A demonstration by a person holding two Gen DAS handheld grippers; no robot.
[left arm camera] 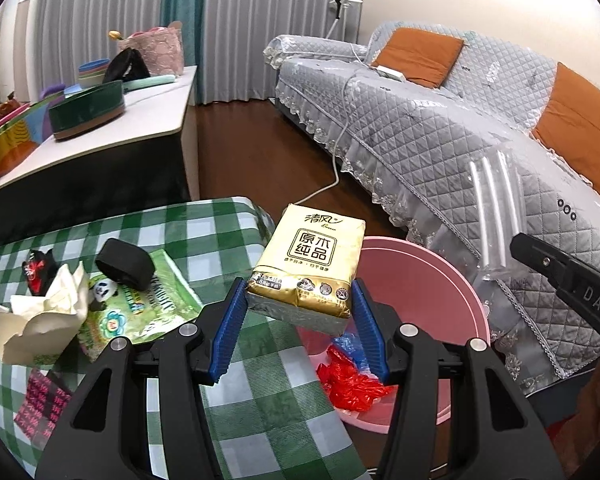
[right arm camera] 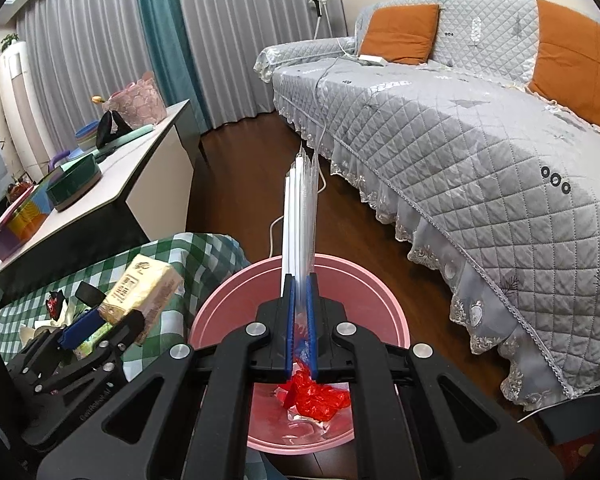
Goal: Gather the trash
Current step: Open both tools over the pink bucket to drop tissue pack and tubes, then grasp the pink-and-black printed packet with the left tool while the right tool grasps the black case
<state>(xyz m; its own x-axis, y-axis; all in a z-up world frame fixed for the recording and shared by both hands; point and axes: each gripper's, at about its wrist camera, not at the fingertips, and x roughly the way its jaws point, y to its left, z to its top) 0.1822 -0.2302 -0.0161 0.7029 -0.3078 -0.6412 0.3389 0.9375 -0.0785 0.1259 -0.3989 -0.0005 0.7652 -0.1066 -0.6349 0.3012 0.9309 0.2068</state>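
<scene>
We are viewing a quilted grey sofa [right arm camera: 440, 128] lying along the right, and a checked bench [left arm camera: 259, 360] sitting at near left. A pink basin [right arm camera: 227, 312] is resting on the floor between them, holding red plastic scraps [right arm camera: 316, 396]. Our left tongs [left arm camera: 300, 304] are clamping a gold tissue pack [left arm camera: 308, 264] above the bench's right edge, beside the basin. Our right tongs [right arm camera: 300, 304] are pinching a clear plastic sleeve [right arm camera: 300, 220] upright over the basin. Crumpled paper [left arm camera: 39, 312] is lying on the bench.
</scene>
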